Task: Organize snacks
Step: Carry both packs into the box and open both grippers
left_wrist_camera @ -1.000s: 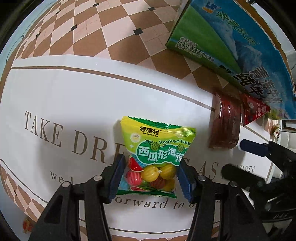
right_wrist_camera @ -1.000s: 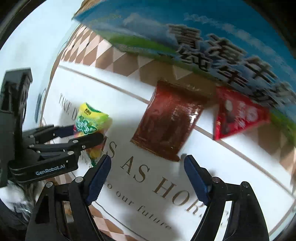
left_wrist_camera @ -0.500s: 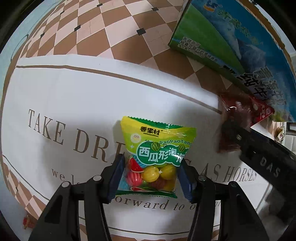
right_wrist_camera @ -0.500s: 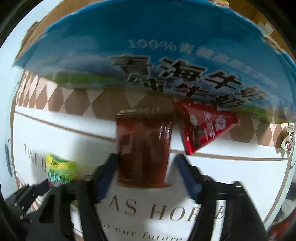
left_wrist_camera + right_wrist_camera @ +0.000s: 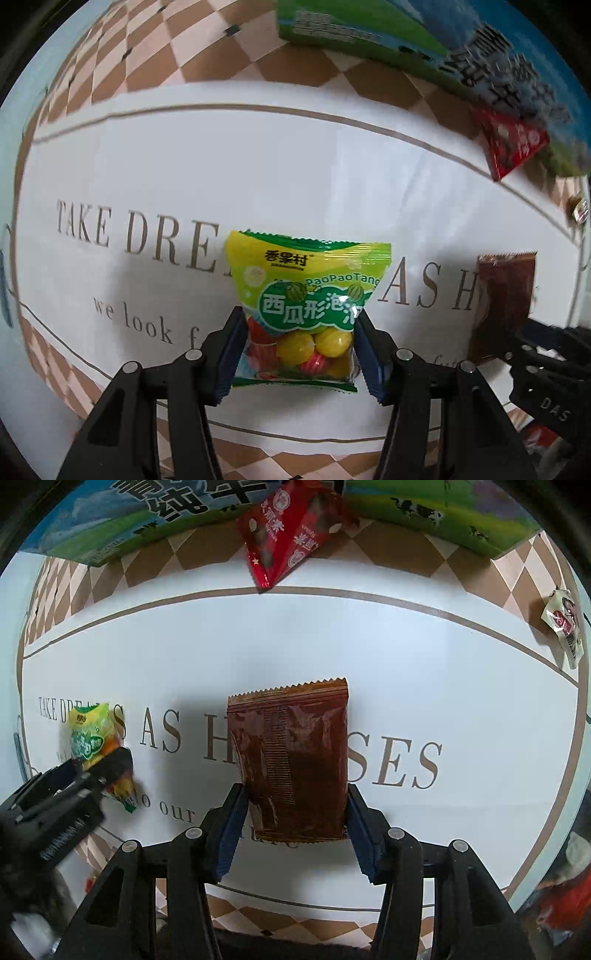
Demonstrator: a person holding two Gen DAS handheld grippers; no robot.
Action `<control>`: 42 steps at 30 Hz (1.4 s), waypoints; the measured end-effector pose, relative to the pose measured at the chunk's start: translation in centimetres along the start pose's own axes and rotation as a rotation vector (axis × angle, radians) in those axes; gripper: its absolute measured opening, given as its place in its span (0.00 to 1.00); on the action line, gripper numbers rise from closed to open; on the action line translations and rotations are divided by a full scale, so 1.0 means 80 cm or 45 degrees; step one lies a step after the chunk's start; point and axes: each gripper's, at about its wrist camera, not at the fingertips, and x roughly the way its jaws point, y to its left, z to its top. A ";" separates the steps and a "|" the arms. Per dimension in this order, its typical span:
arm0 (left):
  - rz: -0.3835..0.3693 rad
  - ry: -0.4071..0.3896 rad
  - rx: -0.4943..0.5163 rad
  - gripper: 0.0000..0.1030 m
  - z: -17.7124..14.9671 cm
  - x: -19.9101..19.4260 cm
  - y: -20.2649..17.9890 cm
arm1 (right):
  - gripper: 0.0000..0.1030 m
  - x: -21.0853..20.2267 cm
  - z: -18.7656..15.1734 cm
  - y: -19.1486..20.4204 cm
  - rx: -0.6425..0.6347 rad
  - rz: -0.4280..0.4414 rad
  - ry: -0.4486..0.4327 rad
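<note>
Two packets were in hand at once, each pinched only at its lower end. The left gripper (image 5: 299, 350) clasped the watermelon bubble-gum bag (image 5: 306, 306) across its clear window, jaws easing apart; the right gripper (image 5: 293, 819) clamped the brown sachet (image 5: 295, 760), its jaws likewise widening. Both packets hung above the near half of the white tablecloth (image 5: 424, 664). If either grip kept loosening, the slick film could slide out and drop (the gum bag, bulged with round sweets, looked the likelier to squirm free). The grippers worked close side by side, so a sideways swing risked knocking one against the other.

Beyond them the middle of the cloth lay open for moving. At the far edge the red triangular packet (image 5: 284, 531) lay against the milk carton box (image 5: 110, 528), leaving little room there; a small wrapped sweet (image 5: 563, 624) sat toward the far right corner.
</note>
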 end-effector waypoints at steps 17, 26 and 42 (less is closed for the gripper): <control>-0.136 -0.101 0.042 0.48 0.021 -0.094 -0.057 | 0.53 -0.069 -0.041 -0.029 -0.027 0.083 -0.161; -0.309 -0.278 0.144 0.48 0.159 -0.249 -0.101 | 0.53 -0.252 0.035 -0.092 0.078 0.271 -0.411; -0.163 -0.045 0.207 0.48 0.386 -0.183 -0.162 | 0.54 -0.271 0.328 -0.144 0.189 -0.013 -0.349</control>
